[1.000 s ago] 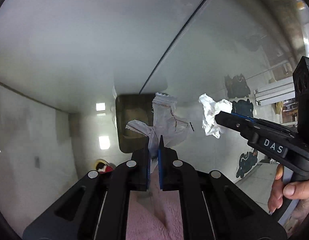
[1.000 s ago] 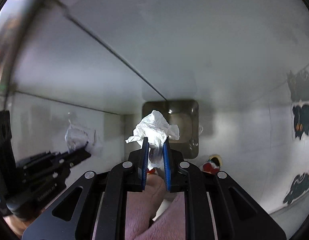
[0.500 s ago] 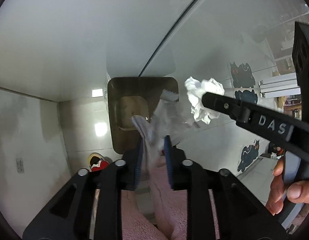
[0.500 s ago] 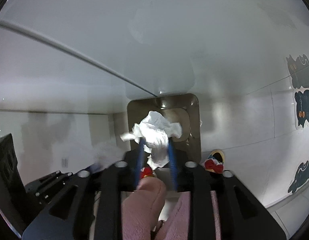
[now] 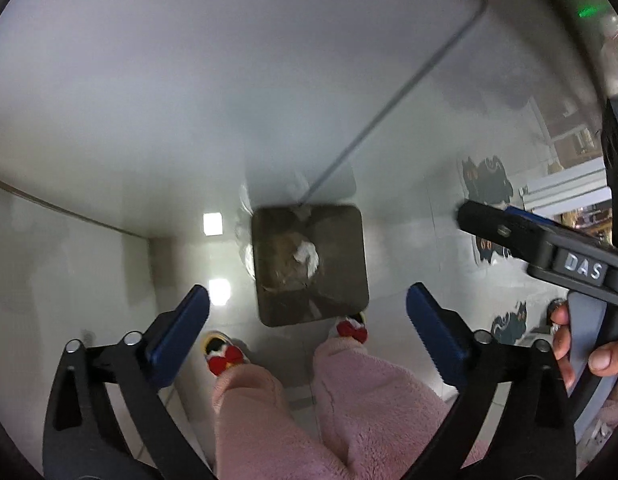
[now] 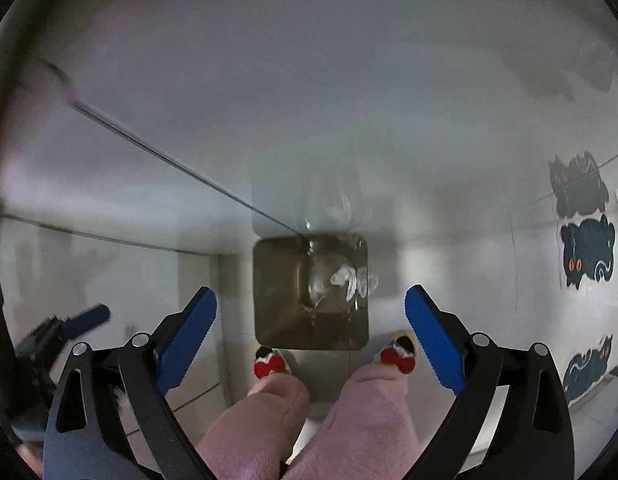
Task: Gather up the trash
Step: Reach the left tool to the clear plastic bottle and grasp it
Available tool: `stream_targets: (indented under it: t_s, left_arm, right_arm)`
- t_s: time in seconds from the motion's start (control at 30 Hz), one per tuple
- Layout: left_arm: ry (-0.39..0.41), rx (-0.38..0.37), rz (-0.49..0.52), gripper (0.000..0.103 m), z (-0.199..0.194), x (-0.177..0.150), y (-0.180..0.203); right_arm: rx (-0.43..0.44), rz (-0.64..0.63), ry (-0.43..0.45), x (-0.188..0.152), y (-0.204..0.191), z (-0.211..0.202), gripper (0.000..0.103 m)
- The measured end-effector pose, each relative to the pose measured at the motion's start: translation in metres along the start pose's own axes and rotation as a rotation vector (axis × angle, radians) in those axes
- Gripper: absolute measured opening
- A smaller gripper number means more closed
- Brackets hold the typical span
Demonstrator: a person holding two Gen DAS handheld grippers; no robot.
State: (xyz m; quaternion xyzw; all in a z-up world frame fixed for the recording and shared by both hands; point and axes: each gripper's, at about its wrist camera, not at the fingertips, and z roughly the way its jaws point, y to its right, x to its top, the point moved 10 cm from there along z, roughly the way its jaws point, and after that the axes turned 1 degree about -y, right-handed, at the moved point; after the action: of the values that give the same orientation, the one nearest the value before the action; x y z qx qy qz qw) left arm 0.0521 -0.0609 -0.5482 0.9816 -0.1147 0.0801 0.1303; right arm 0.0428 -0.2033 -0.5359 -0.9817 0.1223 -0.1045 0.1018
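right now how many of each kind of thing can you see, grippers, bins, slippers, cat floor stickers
grippers: 2, left gripper and right gripper, both open and empty
bins: 1, brown bin with white trash inside
slippers: 2
cat floor stickers: 4
total: 9

White scraps [image 6: 351,280] in bin [image 6: 269,320] blurred, legs [image 5: 349,420] cut off below

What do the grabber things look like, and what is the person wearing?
Each grabber, the left gripper and right gripper, is a black frame with silver bolts and blue fingertips. One says DAS. The person wears fuzzy pink trousers and red-bowed slippers.
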Motion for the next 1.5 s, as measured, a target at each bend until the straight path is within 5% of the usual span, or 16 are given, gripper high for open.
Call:
stream_targets:
  t_s: [0.33, 0.63, 0.8, 0.93, 1.07, 1.37, 1.5]
  left_arm:
    - [0.220, 0.036, -0.012, 0.095, -0.131, 0.045, -0.014]
    - [0.381, 0.043, -0.007, 0.095, -0.225, 0.095, -0.017]
    - [0.436, 0.040, -0.014, 0.094, -0.243, 0.125, -0.016]
    - [0.434, 0.015, -0.024, 0.077, -0.240, 0.147, -0.013]
    - [0.398, 0.010, -0.044, 0.058, -0.226, 0.165, -0.014]
    - [0.366, 0.069, -0.137, 0.039, -0.216, 0.216, -0.037]
    - [0.338, 0.058, -0.148, 0.038, -0.210, 0.229, -0.035]
  right_arm:
    - [0.050, 0.000, 0.242, 0.041, -0.019, -0.135, 0.097]
    - [0.062, -0.084, 0.371, 0.106, -0.061, -0.202, 0.098]
    - [0.077, -0.085, 0.392, 0.134, -0.081, -0.206, 0.098]
    - [0.085, -0.101, 0.387, 0.155, -0.097, -0.198, 0.096]
    - [0.086, -0.084, 0.345, 0.167, -0.099, -0.181, 0.080]
    - [0.092, -0.064, 0.319, 0.185, -0.099, -0.164, 0.078]
    - [0.088, -0.069, 0.305, 0.189, -0.101, -0.157, 0.078]
